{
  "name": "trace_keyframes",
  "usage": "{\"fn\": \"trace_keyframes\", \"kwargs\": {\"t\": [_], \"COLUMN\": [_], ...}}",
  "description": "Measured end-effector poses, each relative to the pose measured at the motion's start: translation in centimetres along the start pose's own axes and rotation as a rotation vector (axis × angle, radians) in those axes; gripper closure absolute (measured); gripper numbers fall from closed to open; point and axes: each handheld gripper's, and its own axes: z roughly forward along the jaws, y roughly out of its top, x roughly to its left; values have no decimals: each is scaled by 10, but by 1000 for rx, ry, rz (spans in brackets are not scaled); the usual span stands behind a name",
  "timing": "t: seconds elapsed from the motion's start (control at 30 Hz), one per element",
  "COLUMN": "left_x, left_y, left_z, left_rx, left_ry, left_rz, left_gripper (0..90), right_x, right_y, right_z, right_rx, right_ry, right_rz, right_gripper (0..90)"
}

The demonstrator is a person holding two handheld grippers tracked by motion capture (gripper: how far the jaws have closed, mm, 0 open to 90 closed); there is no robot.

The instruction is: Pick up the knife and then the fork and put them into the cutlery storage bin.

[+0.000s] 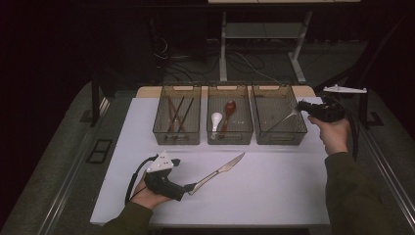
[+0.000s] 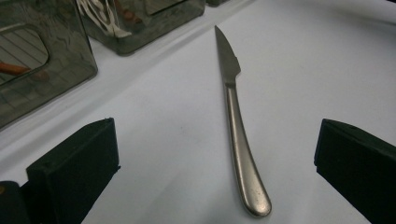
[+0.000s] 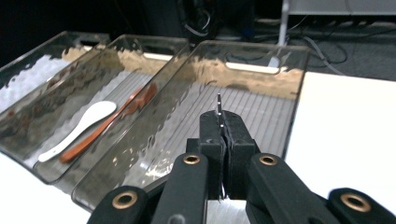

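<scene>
Over the right bin (image 1: 279,128), the right gripper (image 3: 220,122) is clamped on a thin metal utensil (image 1: 285,119) that slants down into that bin. Near the surface's (image 1: 274,191) front edge, the left gripper (image 1: 188,187) rests with jaws spread wide, a knife (image 2: 238,135) lying flat between them, untouched, its tip toward the bins.
</scene>
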Motion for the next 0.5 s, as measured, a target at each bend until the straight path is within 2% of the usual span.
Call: {"fn": "trace_keyframes", "kwargs": {"t": [0.17, 0.4, 0.5], "left_x": [0, 0, 0], "left_y": [0, 0, 0], "left_z": [1, 1, 2], "left_rx": [7, 10, 10], "left_ry": [-4, -7, -10], "left_rz": [0, -5, -6], "left_gripper": [0, 0, 0], "right_x": [1, -4, -6], "right_y": [-1, -5, -6], "right_z": [6, 14, 17], "right_rx": [33, 66, 86], "right_ry": [18, 31, -16], "right_rz": [-11, 21, 6], "right_gripper": [880, 874, 849]}}
